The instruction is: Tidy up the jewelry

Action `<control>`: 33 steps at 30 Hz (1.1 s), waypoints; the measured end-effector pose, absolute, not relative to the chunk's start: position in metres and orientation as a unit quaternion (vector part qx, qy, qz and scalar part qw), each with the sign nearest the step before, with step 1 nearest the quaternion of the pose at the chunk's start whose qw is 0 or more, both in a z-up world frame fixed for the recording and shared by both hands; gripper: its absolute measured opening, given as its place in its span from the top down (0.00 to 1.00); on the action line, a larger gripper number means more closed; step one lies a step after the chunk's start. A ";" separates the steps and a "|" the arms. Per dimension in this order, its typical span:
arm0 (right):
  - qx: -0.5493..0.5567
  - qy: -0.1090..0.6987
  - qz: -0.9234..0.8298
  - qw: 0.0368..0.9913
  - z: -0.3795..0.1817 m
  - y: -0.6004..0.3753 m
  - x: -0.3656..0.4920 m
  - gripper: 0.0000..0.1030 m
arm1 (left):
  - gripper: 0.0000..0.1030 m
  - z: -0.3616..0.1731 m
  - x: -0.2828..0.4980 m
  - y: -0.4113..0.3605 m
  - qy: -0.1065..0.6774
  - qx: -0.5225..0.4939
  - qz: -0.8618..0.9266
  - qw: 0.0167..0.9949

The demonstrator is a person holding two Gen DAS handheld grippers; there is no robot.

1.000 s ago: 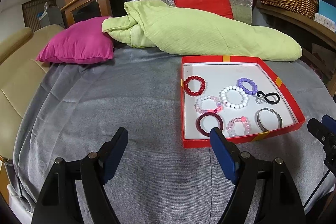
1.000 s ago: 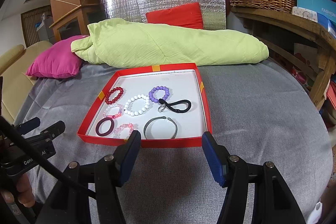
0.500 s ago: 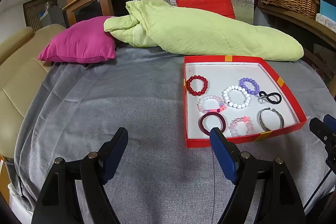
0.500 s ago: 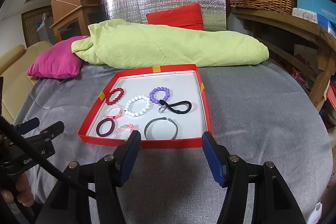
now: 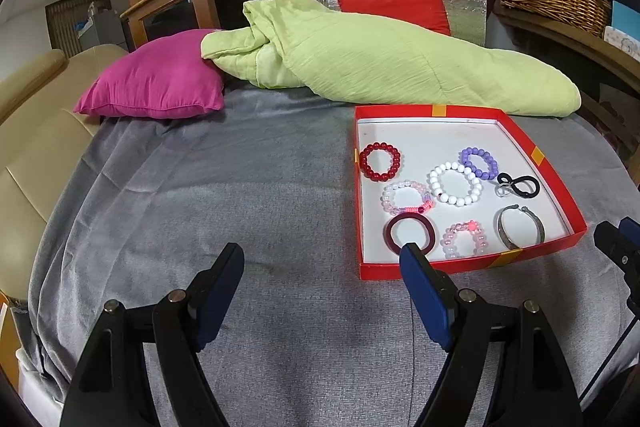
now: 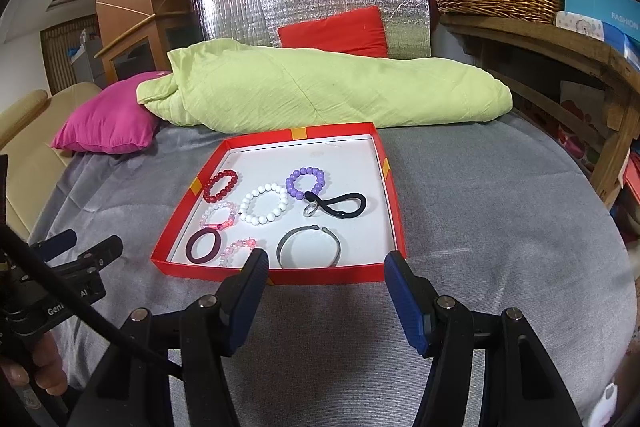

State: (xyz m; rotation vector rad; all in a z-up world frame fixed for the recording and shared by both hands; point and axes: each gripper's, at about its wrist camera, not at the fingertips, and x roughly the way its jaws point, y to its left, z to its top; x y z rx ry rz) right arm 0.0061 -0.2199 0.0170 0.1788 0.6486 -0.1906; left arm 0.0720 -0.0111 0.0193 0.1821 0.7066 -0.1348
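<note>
A grey cover point(image 5: 240, 187) is spread wide, pillows piled behind; both grippers point(image 5: 322, 267) point(image 6: 323, 269) are held apart, seemingly empty, before the tray point(image 6: 320, 273).

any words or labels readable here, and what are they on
"FASHION" on the blue box on the wooden shelf, right wrist view; its last letter runs to the picture's edge.
"Gen" and "AI", partly hidden by a cable, on the left gripper's black body.
Print on the small patterned box: too small to read.
</note>
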 end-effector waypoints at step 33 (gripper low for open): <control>0.074 0.318 -0.097 0.940 0.015 -0.218 0.007 0.38 | 0.22 0.021 0.072 -0.007 0.342 0.081 -0.069 0.934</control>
